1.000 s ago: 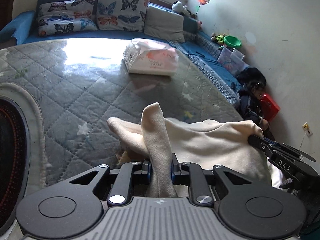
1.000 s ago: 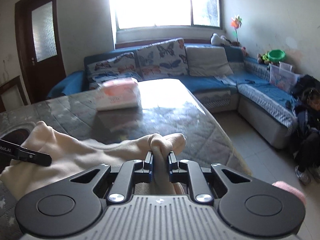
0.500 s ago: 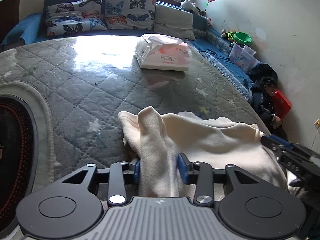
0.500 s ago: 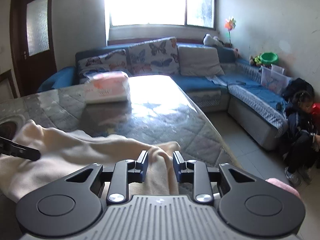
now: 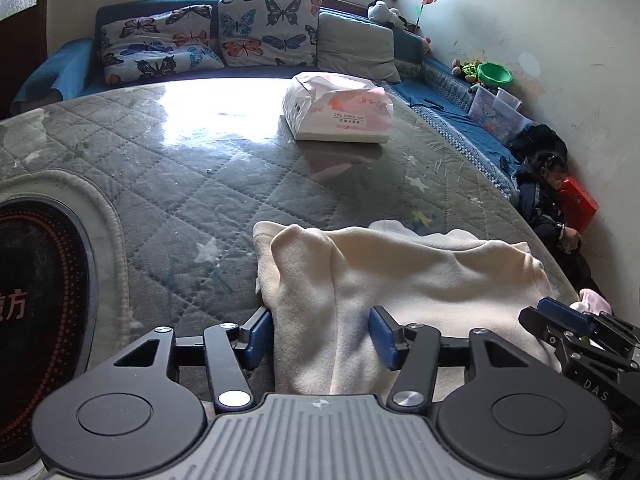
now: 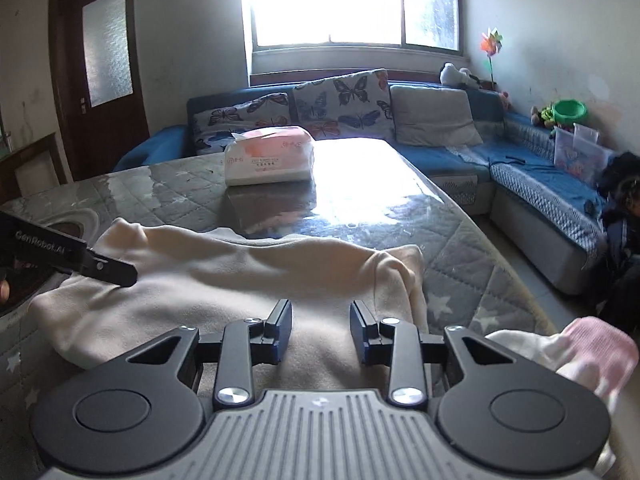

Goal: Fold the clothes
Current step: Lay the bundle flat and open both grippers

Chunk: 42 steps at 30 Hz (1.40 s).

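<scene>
A cream garment lies folded on the quilted grey table cover. My left gripper sits at its near left corner, jaws opening, with a loose ridge of the cloth between the blue pads but not pinched. In the right wrist view the garment spreads under my right gripper, whose jaws are also opening, with flat cloth below and nothing clamped. The right gripper's tip shows at the garment's right edge. A left finger rests over its left end.
A pink-and-white tissue pack stands further back on the table. A dark round cooktop is at the left. A pink-white cloth hangs at the table's near right edge. A blue sofa wraps behind, and a person sits on the floor at right.
Both grippers have let go of the cream garment. The pinched folds that stood up between the pads have dropped flat, and both pairs of jaws have spread apart.
</scene>
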{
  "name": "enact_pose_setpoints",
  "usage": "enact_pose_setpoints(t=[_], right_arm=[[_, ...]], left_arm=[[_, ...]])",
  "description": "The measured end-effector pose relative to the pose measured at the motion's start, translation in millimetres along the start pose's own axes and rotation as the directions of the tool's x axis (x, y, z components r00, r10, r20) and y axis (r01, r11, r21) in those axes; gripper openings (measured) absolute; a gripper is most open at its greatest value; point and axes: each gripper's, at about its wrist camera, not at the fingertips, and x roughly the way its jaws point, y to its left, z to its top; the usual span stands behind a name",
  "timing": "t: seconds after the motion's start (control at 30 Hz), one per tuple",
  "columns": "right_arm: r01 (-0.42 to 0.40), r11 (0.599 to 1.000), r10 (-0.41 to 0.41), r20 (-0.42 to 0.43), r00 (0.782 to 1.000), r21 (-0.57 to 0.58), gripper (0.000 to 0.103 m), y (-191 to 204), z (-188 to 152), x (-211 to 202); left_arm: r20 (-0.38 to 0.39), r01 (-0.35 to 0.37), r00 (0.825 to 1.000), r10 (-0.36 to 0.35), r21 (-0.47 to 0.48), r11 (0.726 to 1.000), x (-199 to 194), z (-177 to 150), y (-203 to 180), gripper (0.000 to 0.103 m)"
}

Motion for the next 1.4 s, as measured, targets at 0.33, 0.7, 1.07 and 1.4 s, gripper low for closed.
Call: enact_pose_setpoints(t=[0.33, 0.7, 1.07, 1.4], right_arm=[[-0.02, 1.0, 0.02, -0.004, 1.0, -0.006, 0.032, 10.7, -3.1, -6.3], [-0.014, 1.0, 0.015, 0.027, 1.0, -0.005, 0.067, 19.2, -7.9, -31.4], [-0.009, 1.0, 0.01, 0.036, 0.999, -0.019, 0.093, 35.1, -17.2, -52.8], [0.01, 1.0, -0.008, 0.056, 0.998, -0.024, 0.103, 51.6, -24.4, -69.3]], left_arm=[[0.008, -0.036, 0.999, 0.036, 0.018, 0.999, -12.2, -9.8, 0.8, 0.065], [0.009, -0.048, 0.999, 0.048, 0.033, 0.998, -31.2, -33.1, -3.9, 0.079], [0.028, -0.054, 0.998, 0.052, 0.053, 0.997, -53.0, -56.8, -8.7, 0.093], [0.06, -0.059, 0.997, 0.057, 0.042, 0.997, -72.4, -70.2, -4.8, 0.1]])
